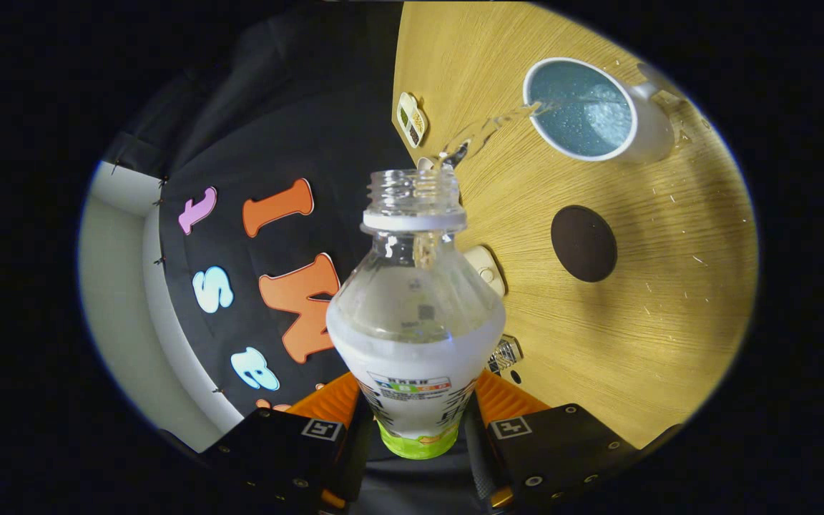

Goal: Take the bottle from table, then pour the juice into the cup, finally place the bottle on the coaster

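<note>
One clear plastic bottle point(415, 300) with a white label and no cap, one white cup point(591, 107) with a blue-grey inside and one dark round coaster point(584, 243) share a light wooden table point(669, 322). A thin stream of clear juice point(487, 129) arcs from the tilted bottle's mouth into the cup; the coaster lies apart, nearer the fingers. A small compartmented tile point(412, 118) sits at the table's edge. The gripper point(418, 422) pinches the bottle's lower body from both sides.

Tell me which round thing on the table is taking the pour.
The white cup beyond the bottle; the stream lands in it. The flat dark coaster lies bare, nearer the tool.
</note>
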